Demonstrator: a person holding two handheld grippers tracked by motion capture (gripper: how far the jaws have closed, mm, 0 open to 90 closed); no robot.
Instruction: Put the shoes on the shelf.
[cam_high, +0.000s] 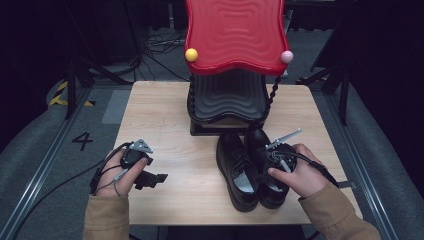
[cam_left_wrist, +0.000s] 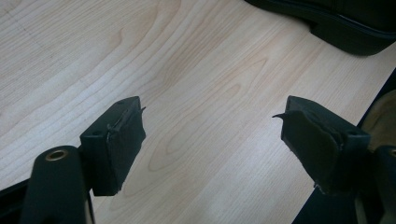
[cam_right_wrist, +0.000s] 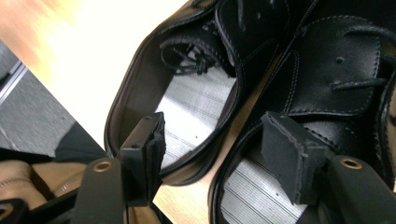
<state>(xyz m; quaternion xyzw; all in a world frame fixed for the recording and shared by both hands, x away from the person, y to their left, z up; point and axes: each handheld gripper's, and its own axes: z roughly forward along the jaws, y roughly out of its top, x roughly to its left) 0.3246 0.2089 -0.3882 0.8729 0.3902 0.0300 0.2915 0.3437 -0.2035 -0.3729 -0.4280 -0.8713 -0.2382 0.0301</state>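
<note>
1. The black shoes (cam_high: 250, 167) are set side by side on the table (cam_high: 165, 115), toes toward the rack, just in front of its base; pale grey ribbed insoles are seen inside both in the right gripper view, and no brand or print can be read on them.
2. The table is a light wooden one; on the grey floor to its left a black "4" (cam_high: 82, 140) is marked.
3. The rack (cam_high: 227, 95) is made of black wavy trays under a red wavy top tray (cam_high: 235, 32).
4. The right tool (cam_right_wrist: 210, 154) is released, jaws wide above the shoe openings, gripping nothing.
5. The left tool (cam_left_wrist: 210, 140) is released too, over bare table, well apart from the shoes.
</note>
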